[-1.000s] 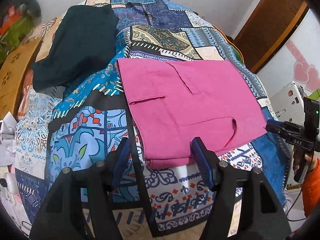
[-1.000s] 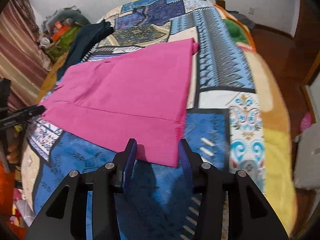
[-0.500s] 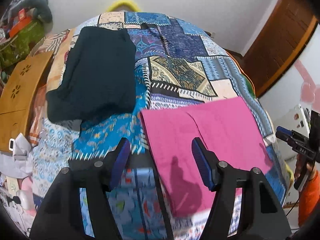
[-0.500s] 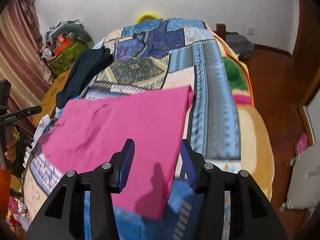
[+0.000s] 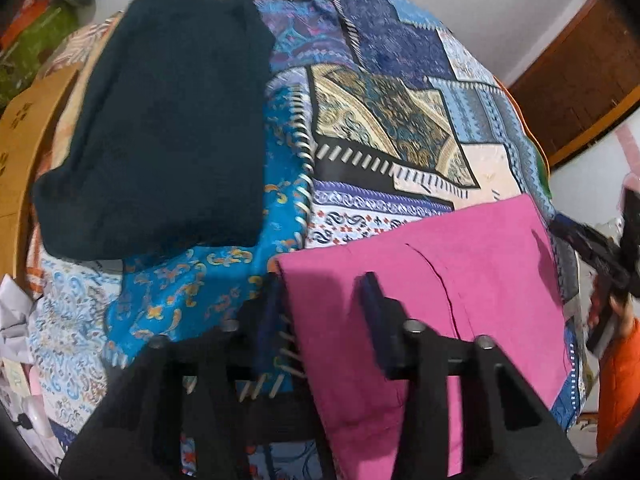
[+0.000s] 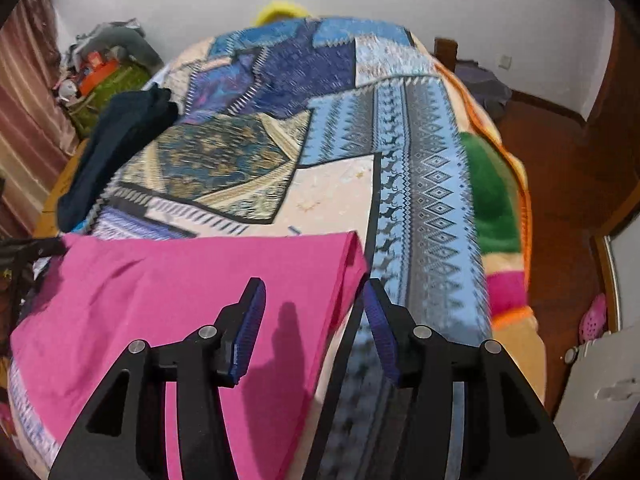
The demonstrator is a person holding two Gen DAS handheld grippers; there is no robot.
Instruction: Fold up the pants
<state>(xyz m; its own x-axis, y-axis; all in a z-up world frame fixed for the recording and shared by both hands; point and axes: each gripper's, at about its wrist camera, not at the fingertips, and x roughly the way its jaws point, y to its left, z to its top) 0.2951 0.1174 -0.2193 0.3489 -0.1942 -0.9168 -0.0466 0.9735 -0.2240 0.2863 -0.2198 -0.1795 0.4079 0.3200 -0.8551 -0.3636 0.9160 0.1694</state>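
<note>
The pink pants lie flat and folded on the patchwork bedspread. My left gripper is open and hovers over the pants' far left corner, one finger on each side of the left edge. In the right wrist view the pants fill the lower left. My right gripper is open over their far right corner, fingers astride the right edge. Neither gripper holds any cloth.
A folded dark garment lies on the bed at the far left, also in the right wrist view. A wooden board stands left of the bed. Clutter sits by the wall. The bed's right edge drops to wooden floor.
Both grippers have moved forward along the pants, from the near hem to the far corners. Both stayed open.
</note>
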